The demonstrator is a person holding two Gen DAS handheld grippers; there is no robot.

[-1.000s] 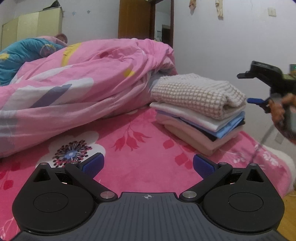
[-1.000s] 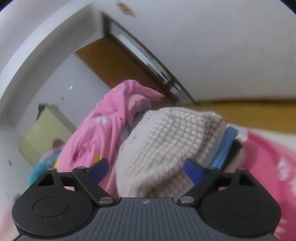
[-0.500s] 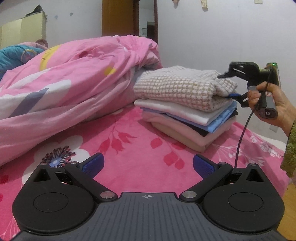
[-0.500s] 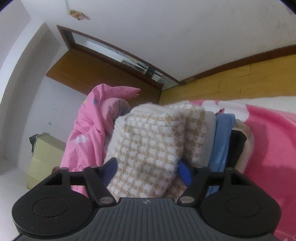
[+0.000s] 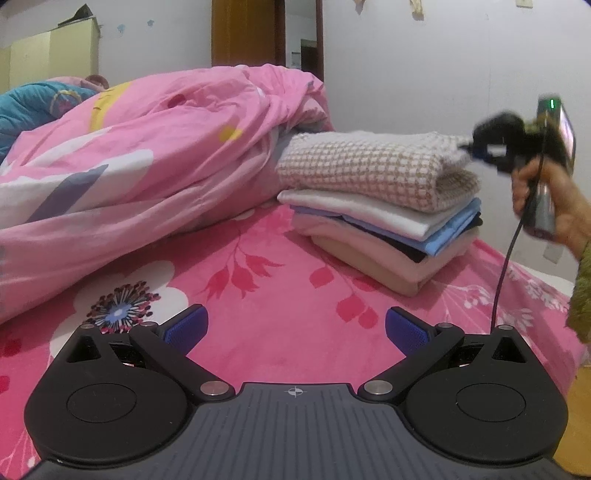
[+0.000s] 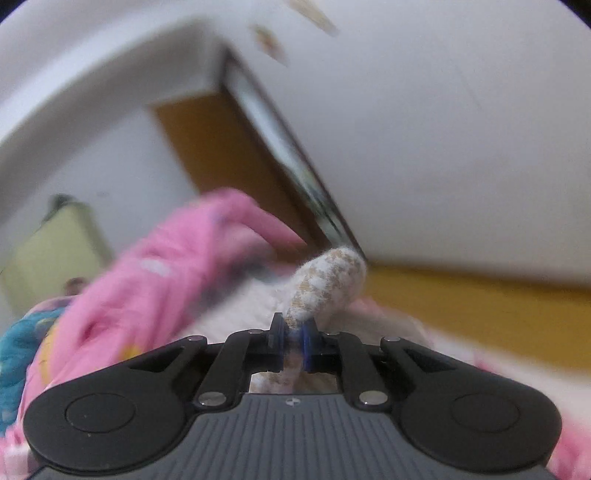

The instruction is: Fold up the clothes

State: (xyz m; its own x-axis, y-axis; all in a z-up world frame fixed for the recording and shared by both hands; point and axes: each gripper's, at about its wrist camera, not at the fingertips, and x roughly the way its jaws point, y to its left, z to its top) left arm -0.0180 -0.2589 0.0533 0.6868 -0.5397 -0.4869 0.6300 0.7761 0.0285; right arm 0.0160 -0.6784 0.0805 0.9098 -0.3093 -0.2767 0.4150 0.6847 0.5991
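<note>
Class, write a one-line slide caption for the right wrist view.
Right tool closing on a fold of the checked knit garment, pink quilt behind.

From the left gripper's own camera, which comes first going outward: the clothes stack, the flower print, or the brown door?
1. Flower print, just ahead of the left gripper, on its left.
2. Clothes stack, farther up the bed, right.
3. Brown door, at the back wall.

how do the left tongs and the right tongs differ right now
The left tongs stand wide open over the pink bedsheet with nothing between them; the right tongs are closing, pinching a fold of the checked knit. The left sits apart from the folded stack; the right is at its top corner. Both have blue pads.
</note>
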